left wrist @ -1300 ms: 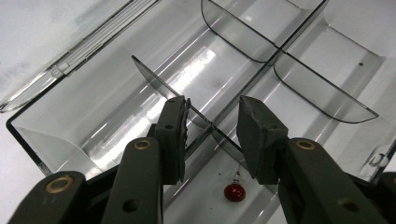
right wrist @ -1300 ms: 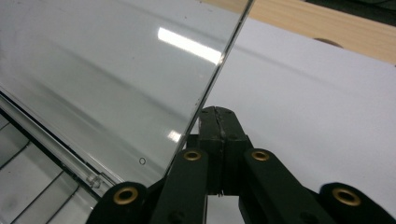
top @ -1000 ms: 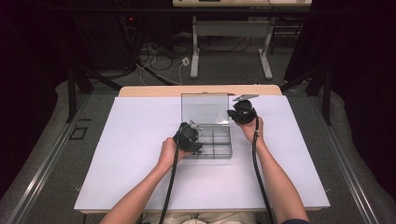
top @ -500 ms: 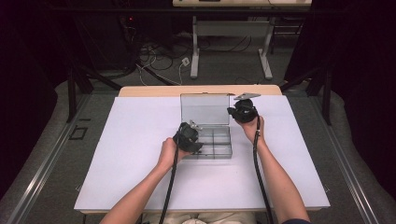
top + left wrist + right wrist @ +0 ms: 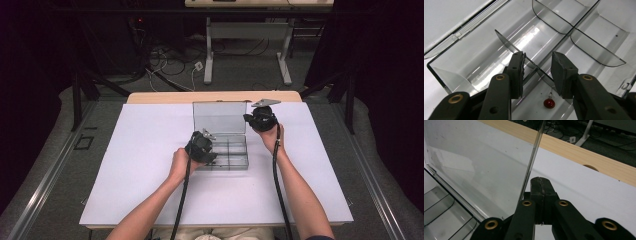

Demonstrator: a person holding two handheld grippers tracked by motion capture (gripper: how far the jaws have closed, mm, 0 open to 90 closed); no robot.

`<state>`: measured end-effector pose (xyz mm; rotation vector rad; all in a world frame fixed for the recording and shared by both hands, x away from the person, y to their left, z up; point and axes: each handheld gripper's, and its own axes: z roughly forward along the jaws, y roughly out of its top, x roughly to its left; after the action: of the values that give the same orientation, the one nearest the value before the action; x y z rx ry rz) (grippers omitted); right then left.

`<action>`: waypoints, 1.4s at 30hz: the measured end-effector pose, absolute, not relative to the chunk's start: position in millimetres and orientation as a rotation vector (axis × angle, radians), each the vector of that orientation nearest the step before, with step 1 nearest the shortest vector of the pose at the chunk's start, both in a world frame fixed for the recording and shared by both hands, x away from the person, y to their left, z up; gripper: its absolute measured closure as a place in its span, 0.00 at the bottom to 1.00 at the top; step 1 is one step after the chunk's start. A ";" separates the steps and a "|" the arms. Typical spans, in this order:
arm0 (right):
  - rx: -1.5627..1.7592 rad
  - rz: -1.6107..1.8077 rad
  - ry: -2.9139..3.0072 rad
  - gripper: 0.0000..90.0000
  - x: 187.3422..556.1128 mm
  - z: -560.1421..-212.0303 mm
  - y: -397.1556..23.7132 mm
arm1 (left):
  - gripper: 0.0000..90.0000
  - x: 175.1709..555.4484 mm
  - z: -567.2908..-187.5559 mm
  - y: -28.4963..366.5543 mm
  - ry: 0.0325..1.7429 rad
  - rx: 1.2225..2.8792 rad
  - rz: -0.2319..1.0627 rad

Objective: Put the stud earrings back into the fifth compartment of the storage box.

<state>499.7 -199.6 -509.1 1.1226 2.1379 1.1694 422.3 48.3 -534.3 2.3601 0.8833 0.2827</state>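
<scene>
Left gripper view: we held left gripper (image 5: 537, 75) parted over box (image 5: 456, 75) divider, red bead (image 5: 549, 103) below; right gripper (image 5: 541, 186) closed empty beside lid (image 5: 474, 170).

Black hand-held gripper (image 5: 537, 72), brass-ringed rivets, trailing black cable (image 5: 181, 200), bare forearms

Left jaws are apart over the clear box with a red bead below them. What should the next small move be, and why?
Probably draw the left gripper back and lower it onto the red bead: its open jaws straddle a divider, with the bead nearer the camera. The shut right gripper sits beside the raised lid.
</scene>
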 end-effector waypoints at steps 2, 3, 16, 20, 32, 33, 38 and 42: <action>1.117 1.181 2.136 1.00 499.0 -509.2 -199.5 | 0.69 422.5 -534.2 48.3 0.881 2.362 0.283; 1.111 1.182 2.138 1.00 498.6 -509.1 -199.9 | 0.69 422.6 -534.2 48.4 0.882 2.362 0.281; 1.089 1.185 2.140 1.00 495.7 -508.6 -200.9 | 0.12 427.6 -500.3 67.0 0.913 2.255 0.418; 1.086 1.191 2.139 1.00 494.9 -508.5 -200.8 | 0.00 439.2 -483.9 79.6 0.943 2.225 0.461; 1.072 1.186 2.148 1.00 493.5 -507.8 -201.2 | 0.24 475.9 -441.7 97.3 0.993 2.131 0.565; 1.070 1.186 2.149 1.00 493.5 -507.7 -201.2 | 0.28 478.3 -439.9 98.0 0.995 2.122 0.568; 1.066 1.184 2.150 1.00 493.6 -507.6 -201.1 | 0.48 489.4 -436.1 101.7 0.962 2.114 0.523; 1.055 1.179 2.153 1.00 493.9 -507.6 -201.0 | 0.59 491.8 -436.0 100.4 0.907 2.132 0.509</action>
<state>493.9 -201.0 -507.6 1.0551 2.1530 1.1786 491.8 100.4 -436.0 2.1320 0.9073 0.5093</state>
